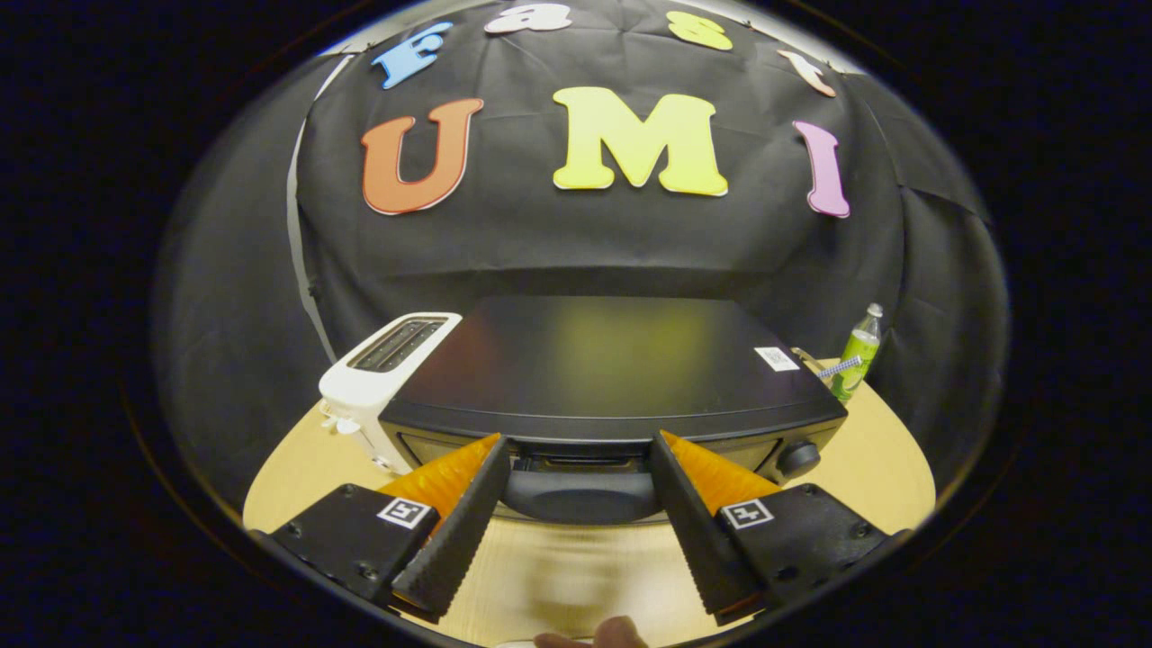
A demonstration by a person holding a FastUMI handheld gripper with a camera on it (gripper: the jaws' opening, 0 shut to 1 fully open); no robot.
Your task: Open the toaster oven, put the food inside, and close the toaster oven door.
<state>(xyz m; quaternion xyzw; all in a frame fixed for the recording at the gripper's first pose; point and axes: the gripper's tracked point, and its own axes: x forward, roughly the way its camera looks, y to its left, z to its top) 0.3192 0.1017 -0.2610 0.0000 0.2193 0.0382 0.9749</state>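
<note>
A black toaster oven stands on the wooden table, seen from above and in front. Its dark curved door handle lies low on the front, right between my two fingers. My gripper is open, its fingertips reaching the oven's upper front edge on either side of the handle. I cannot tell whether the fingers touch the handle. The door looks shut against the oven body.
A white slot toaster sits against the oven's left side. A green bottle stands behind the oven's right corner. A round knob is on the oven's front right. A fingertip of a hand shows below the fingers.
</note>
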